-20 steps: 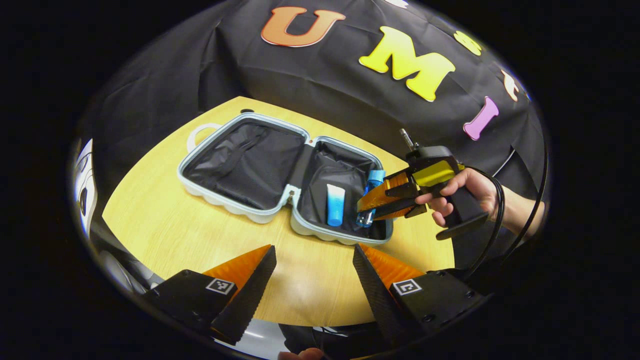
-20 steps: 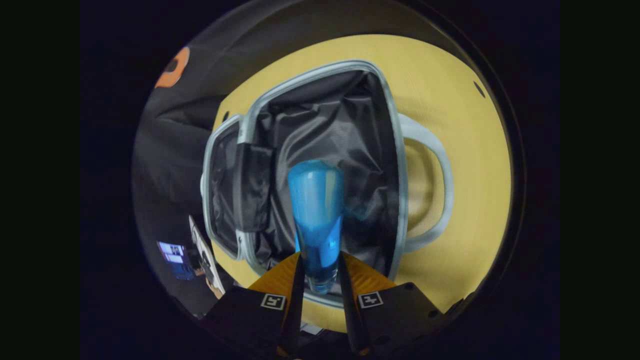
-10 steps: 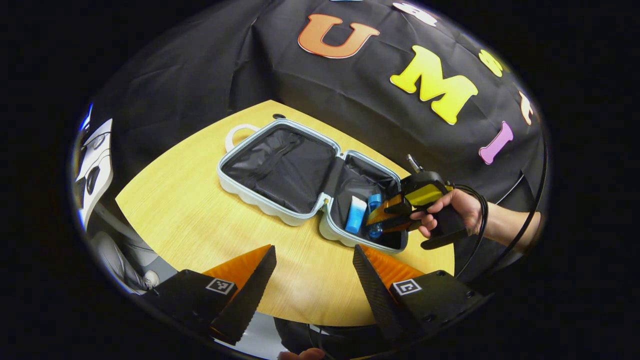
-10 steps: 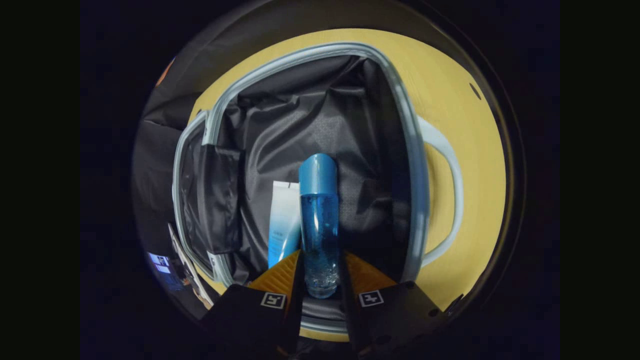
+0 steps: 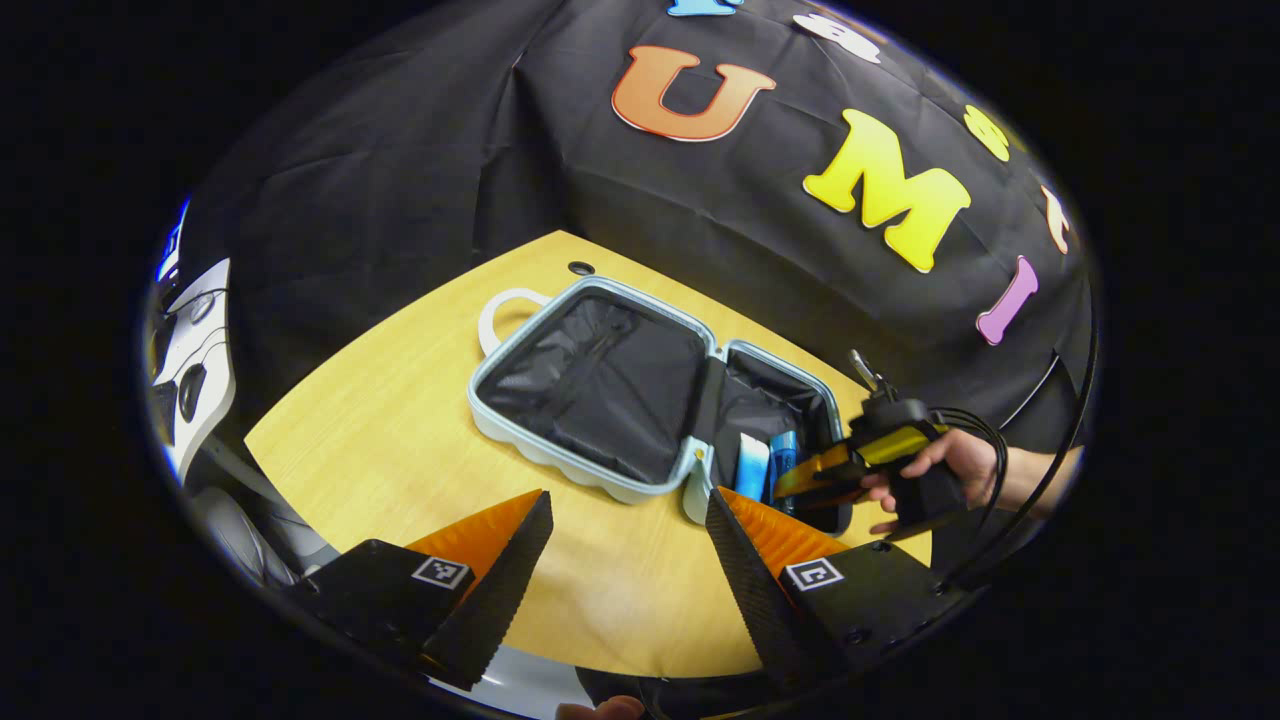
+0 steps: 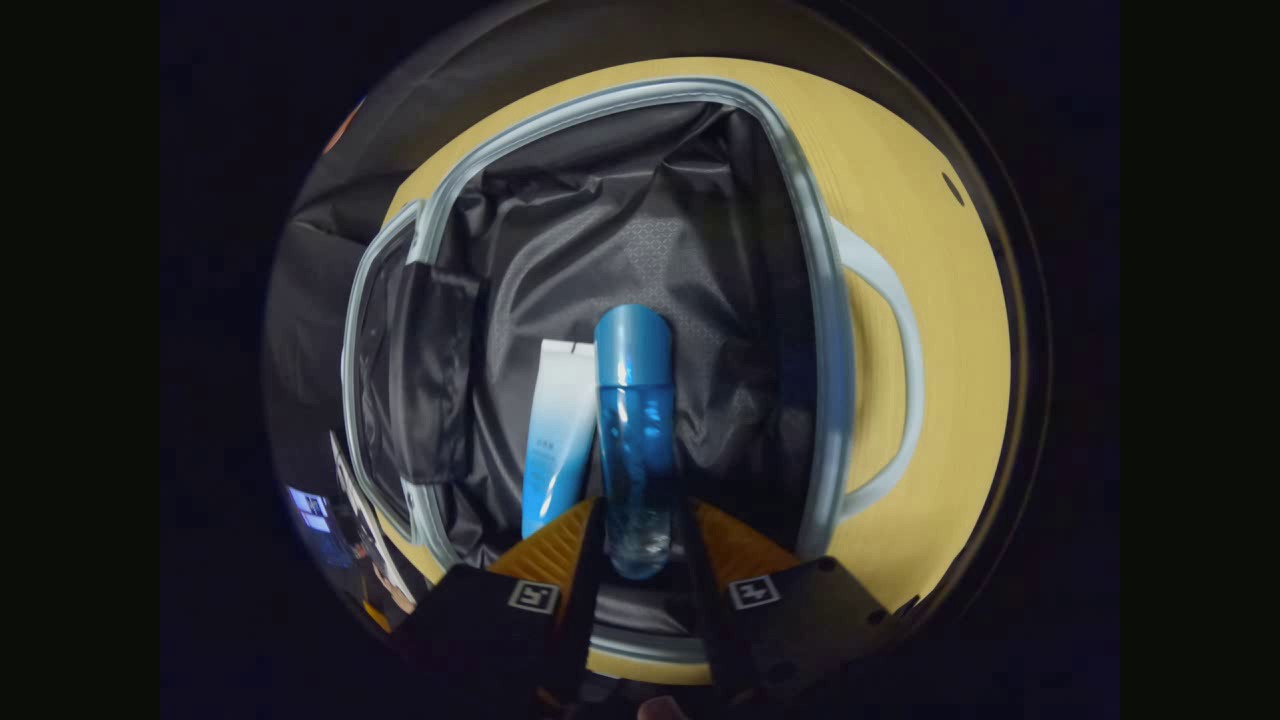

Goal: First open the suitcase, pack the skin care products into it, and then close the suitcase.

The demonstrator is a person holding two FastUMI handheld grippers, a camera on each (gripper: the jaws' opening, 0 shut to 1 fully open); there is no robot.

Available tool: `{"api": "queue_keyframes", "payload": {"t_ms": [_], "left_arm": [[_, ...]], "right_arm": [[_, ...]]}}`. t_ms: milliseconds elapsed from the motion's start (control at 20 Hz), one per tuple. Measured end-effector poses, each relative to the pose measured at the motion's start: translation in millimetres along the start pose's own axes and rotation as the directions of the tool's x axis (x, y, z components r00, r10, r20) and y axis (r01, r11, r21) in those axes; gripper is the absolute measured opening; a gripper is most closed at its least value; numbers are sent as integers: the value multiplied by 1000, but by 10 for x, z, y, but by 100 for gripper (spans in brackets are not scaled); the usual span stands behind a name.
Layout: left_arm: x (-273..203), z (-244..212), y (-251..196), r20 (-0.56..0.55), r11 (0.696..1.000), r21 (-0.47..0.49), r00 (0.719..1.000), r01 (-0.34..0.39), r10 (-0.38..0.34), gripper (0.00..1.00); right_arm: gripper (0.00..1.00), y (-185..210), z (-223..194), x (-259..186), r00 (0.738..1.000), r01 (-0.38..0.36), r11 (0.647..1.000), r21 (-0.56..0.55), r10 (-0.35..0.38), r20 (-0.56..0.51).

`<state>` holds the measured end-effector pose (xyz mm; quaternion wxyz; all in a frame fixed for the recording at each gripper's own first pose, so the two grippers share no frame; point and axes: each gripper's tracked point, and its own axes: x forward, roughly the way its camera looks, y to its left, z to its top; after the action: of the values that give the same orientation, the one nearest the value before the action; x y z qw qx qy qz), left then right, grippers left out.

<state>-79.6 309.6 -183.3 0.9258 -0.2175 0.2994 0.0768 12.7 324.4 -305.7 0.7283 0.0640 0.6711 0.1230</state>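
One suitcase (image 5: 600,400) lies open flat on the light wooden desk (image 5: 400,450), its two black-lined halves side by side, and holds two skin care products: a blue bottle (image 6: 633,420) and, just beside it, a white-and-blue tube (image 6: 555,430). The right tool (image 6: 640,545), held by a hand (image 5: 950,465), has its two fingers closed narrowly on the bottle's base inside the half with the handle (image 6: 890,380). The left tool (image 5: 630,560) hovers over the desk's near edge, fingers spread wide and holding nothing; black cloth walls the booth behind.
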Motion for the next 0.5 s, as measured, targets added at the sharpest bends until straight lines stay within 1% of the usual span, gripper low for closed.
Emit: {"api": "queue_keyframes", "payload": {"t_ms": [50, 100, 150, 200, 250, 300, 350, 400, 450, 500], "left_arm": [[75, 100, 63, 11, 1000, -14, 1000, 15, -15, 99], [166, 210, 133, 30, 999, -29, 999, 38, -37, 99], [272, 375, 216, 69, 997, -45, 996, 60, -57, 99], [372, 526, 317, 101, 994, -73, 992, 87, -79, 99], [485, 647, 426, 112, 987, -114, 989, 110, -98, 98], [652, 768, 569, 124, 978, -165, 987, 126, -106, 99], [811, 861, 728, 121, 970, -206, 987, 127, -104, 99], [951, 934, 909, 116, 964, -239, 989, 114, -88, 98], [1105, 964, 1089, 108, 961, -259, 992, 97, -71, 99], [1253, 1013, 1246, 99, 959, -271, 994, 79, -54, 98]], "right_arm": [[47, -10, -1, -57, 1000, -3, 1000, -20, 3, 15], [56, -9, 0, -135, 999, -3, 999, -41, 4, 39], [57, -28, -5, -244, 998, 3, 997, -79, 2, 65], [58, -44, 8, -371, 993, 7, 991, -132, 9, 119], [60, -37, 54, -524, 982, 8, 980, -200, 30, 185], [60, -39, 87, -726, 966, 14, 963, -269, 57, 252], [61, -20, 107, -929, 945, 9, 945, -328, 98, 310], [55, -60, 93, -1150, 923, 16, 928, -372, 129, 361], [61, -95, 68, -1332, 903, 17, 915, -404, 159, 399], [63, -174, 57, -1475, 886, 36, 905, -423, 167, 433]]}}
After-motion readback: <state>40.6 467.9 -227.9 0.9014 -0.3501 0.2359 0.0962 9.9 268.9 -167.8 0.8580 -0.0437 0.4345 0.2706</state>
